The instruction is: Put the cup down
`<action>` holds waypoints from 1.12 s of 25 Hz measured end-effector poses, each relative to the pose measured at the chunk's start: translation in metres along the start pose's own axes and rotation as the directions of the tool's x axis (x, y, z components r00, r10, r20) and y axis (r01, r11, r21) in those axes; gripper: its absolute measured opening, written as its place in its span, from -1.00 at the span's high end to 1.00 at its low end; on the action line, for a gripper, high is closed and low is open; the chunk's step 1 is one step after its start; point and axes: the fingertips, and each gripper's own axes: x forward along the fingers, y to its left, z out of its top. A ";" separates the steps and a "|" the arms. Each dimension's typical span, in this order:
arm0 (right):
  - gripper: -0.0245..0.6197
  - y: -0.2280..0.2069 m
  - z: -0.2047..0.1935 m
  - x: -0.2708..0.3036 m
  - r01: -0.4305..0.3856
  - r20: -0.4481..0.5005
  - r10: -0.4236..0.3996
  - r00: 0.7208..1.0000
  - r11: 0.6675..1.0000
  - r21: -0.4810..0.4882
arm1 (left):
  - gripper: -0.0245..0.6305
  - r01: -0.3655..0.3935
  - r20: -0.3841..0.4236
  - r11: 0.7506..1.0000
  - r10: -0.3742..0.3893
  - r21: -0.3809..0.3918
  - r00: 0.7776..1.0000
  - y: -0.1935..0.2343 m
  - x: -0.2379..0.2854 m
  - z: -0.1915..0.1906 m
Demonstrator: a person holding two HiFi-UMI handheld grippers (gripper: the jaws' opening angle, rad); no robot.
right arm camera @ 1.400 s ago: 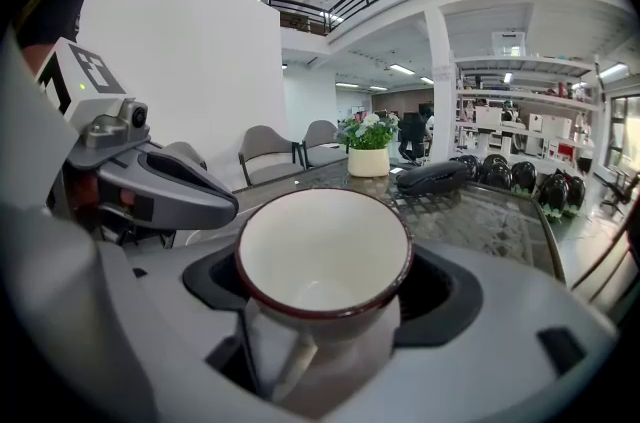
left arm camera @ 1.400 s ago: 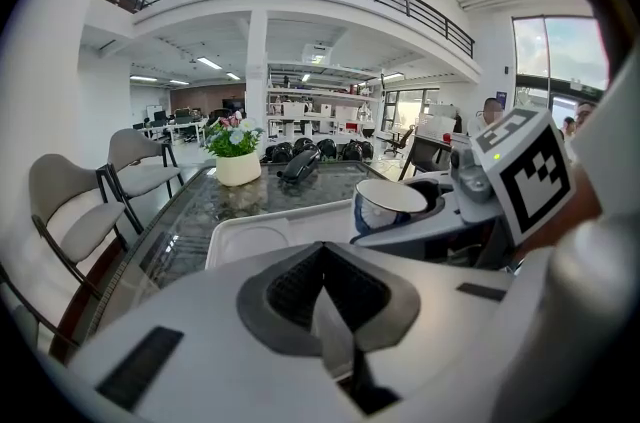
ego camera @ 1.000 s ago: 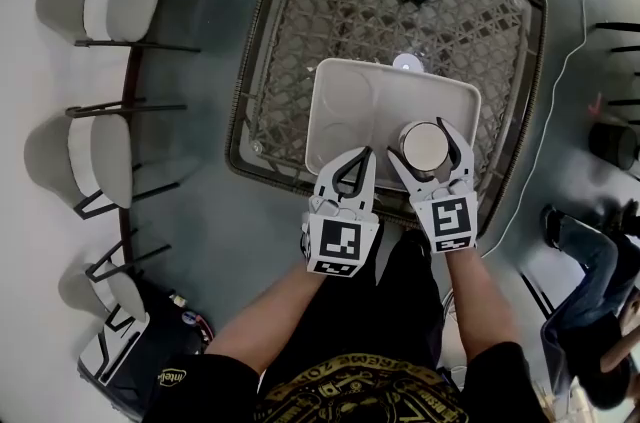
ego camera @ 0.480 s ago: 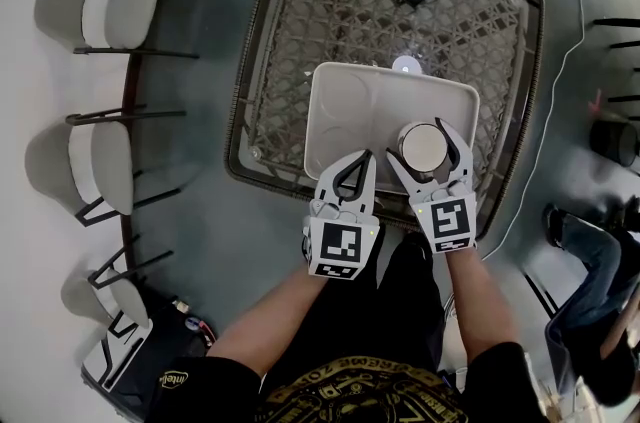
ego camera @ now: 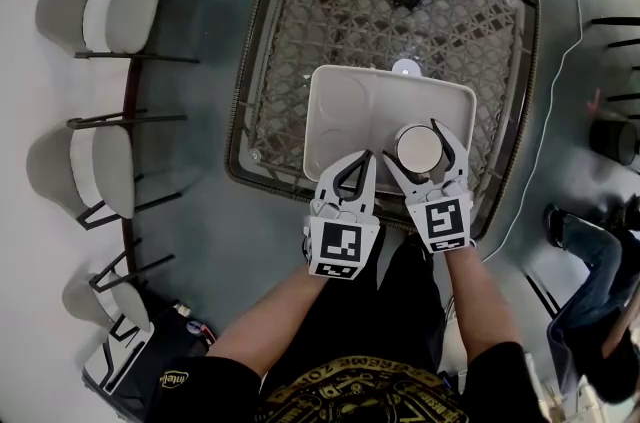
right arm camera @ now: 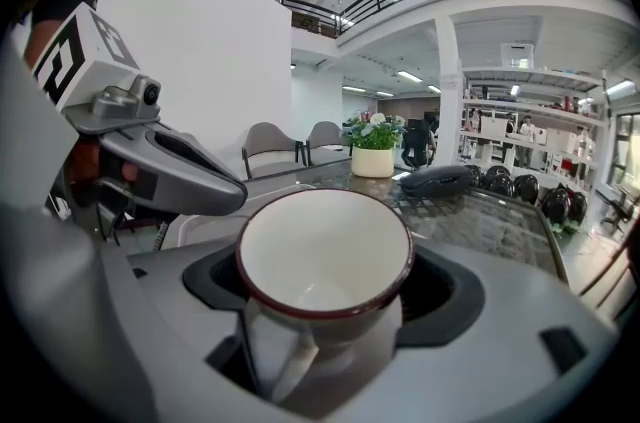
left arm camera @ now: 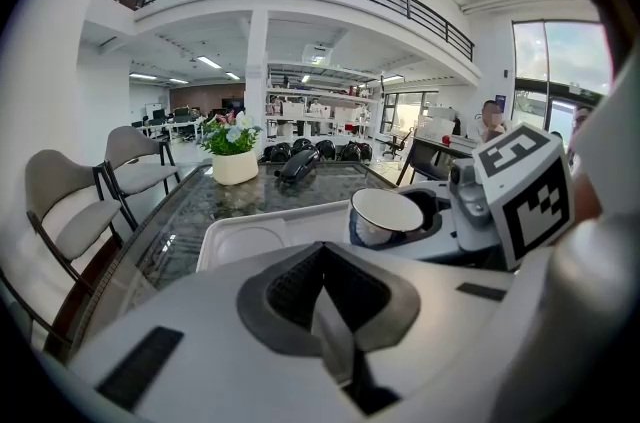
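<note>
Surface [ego camera: 500,21]: glass over wicker, carries tray.
Tray [ego camera: 345,96]: pale, bare round recess at left.
Left gripper [ego camera: 362,161]: jaws together, empty, at tray's near edge.
Right gripper [ego camera: 412,143]: jaws clamped on cup [ego camera: 418,149], upright over tray's right half. We cannot tell if base touches.
We judge: lower straight down, rim level, let base seat flat. Only then part jaws slowly, so handle, which faces gripper, does not snag.

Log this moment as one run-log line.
right gripper: shut on cup | cup: upright, over tray | left gripper: shut, empty | status: cup not yet released
</note>
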 end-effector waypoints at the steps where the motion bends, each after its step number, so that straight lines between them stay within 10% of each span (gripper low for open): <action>1: -0.33 0.000 0.000 0.000 -0.003 0.000 0.003 1.000 1.000 -0.002 | 0.91 0.000 0.000 1.000 0.000 -0.001 1.000 0.000 0.000 0.000; 28: -0.40 0.000 0.018 -0.023 -0.031 -0.016 0.032 0.999 0.999 0.025 | 0.91 -0.008 0.062 1.000 0.008 -0.002 0.998 -0.007 -0.017 0.040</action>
